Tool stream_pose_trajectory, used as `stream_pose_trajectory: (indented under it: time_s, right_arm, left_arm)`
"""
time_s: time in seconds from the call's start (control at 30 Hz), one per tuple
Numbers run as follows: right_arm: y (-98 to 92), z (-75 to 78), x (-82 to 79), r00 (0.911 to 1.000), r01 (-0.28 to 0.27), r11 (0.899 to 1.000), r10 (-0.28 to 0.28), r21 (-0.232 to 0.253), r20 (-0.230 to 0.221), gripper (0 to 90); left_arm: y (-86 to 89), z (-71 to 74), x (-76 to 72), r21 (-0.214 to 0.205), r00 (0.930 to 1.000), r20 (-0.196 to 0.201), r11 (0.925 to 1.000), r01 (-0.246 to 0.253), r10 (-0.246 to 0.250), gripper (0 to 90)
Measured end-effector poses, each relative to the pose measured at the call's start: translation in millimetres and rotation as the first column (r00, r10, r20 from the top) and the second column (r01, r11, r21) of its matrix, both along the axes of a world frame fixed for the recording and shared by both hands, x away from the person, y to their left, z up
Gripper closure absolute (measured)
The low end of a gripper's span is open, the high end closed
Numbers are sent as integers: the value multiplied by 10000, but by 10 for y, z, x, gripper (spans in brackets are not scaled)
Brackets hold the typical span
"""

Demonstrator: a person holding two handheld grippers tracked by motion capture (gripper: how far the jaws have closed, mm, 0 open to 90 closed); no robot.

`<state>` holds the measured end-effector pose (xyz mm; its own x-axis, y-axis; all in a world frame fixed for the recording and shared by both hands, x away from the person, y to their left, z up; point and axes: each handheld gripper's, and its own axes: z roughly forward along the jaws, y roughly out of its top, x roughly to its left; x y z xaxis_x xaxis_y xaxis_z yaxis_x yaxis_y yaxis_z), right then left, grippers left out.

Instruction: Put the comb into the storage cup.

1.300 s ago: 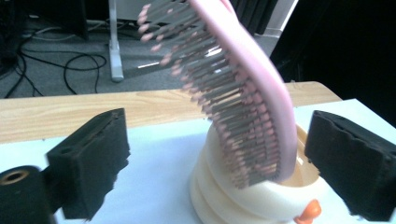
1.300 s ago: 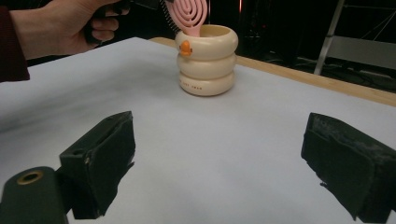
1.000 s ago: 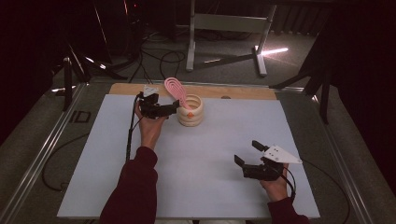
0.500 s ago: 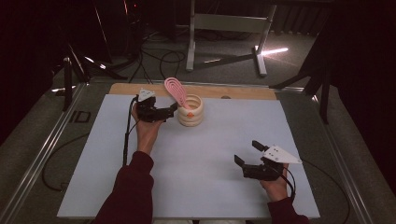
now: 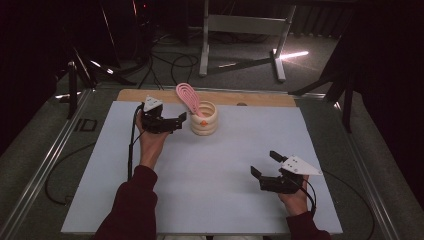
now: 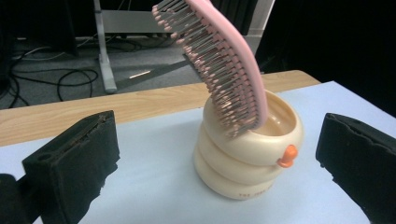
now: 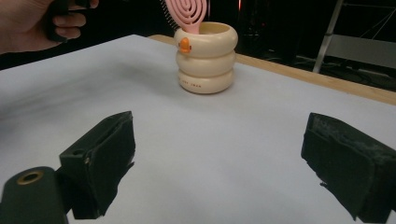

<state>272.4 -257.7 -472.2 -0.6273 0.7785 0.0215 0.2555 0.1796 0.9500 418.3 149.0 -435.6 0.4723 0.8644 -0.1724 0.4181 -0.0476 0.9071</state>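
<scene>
A cream ringed cup [image 5: 204, 122] stands on the white sheet near the far edge, with an orange knob on its side. A pink hairbrush [image 5: 187, 96] stands in the cup and leans left, bristles down. My left gripper [image 5: 181, 119] is open just left of the cup, touching nothing. In the left gripper view, the cup [image 6: 247, 163] and the brush [image 6: 219, 60] sit ahead between the spread jaws. My right gripper [image 5: 264, 164] is open over the near right of the sheet. In the right gripper view, the cup [image 7: 205, 58] stands far ahead of the jaws.
The white sheet [image 5: 215, 170] covers the table, with a wooden strip [image 5: 260, 98] along the far edge. Metal rails [image 5: 45, 165] run down both sides. Cables and a stand base [image 5: 240, 60] lie on the floor beyond. A hand [image 7: 42, 21] shows at the upper left of the right gripper view.
My left gripper has drawn back slightly to the left, away from the cup. The brush stays in the cup. The right gripper has not moved.
</scene>
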Motion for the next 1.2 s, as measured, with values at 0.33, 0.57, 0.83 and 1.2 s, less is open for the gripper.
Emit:
stream_pose_trajectory:
  time_s: [0.33, 0.57, 0.83, 1.2]
  right_arm:
    - [-10, 2, -1, 10000, 34, 10000, -34, -5, 11, 99]
    - [-8, -4, 0, 10000, 49, 10000, -49, -29, -8, 99]
    - [-13, -3, -4, 9999, 98, 9999, -98, -36, 31, 99]
    - [-31, 2, -14, 9999, 124, 9999, -123, -64, 40, 99]
  left_arm:
    - [110, -13, -154, 142, 9995, 111, 9995, 278, -280, 0]
    - [208, -29, -293, 170, 9987, 325, 9991, 394, -399, 0]
    - [360, 10, -486, 38, 9969, 649, 9990, 441, -443, 0]
    - [612, 19, -795, 114, 9935, 973, 9982, 588, -597, 0]
